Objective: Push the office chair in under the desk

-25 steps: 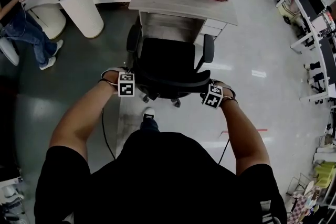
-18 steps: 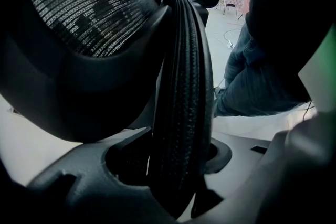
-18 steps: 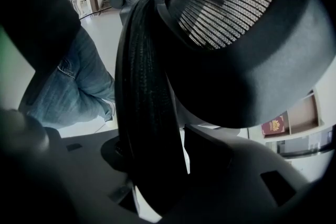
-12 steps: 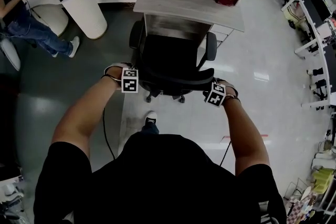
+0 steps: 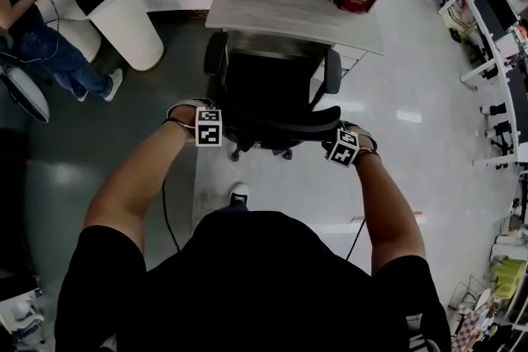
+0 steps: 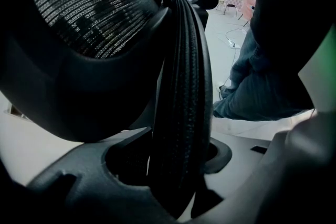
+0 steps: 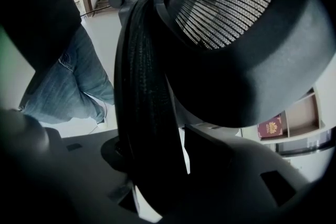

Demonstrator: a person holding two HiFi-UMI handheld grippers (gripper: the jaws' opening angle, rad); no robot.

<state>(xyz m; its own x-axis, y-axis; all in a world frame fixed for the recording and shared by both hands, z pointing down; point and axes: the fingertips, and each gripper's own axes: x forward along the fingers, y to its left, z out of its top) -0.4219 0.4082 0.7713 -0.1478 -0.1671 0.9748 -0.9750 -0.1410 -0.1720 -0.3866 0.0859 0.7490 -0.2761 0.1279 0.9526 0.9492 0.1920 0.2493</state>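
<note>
The office chair (image 5: pixel 268 91) stands at 12 o'clock from me. It faces the desk (image 5: pixel 289 8), with its seat front about at the desk's near edge and most of the seat out on the floor.

My left gripper (image 5: pixel 213 126) pinches the backrest's rim (image 6: pixel 181 102) at about 11 o'clock. My right gripper (image 5: pixel 334 146) pinches the same rim at about 1 o'clock. In both gripper views the ribbed edge sits deep between the jaws, so I judge both holds firm enough to push through.

To do this step well, I drive both grippers toward 12 o'clock at an equal pace so the chair rolls straight and does not swivel on its column. The desk looks turned a little toward 1 o'clock, so I lean slightly more on the left side to square the seat with the opening.

The right armrest (image 5: pixel 332 70) sits near the white drawers (image 5: pixel 337 44), and I would watch that gap. The left armrest (image 5: pixel 213 53) has to pass under or stop at the desktop. I also keep my foot (image 5: pixel 238 195) back from the castors (image 5: pixel 285 153).
</note>
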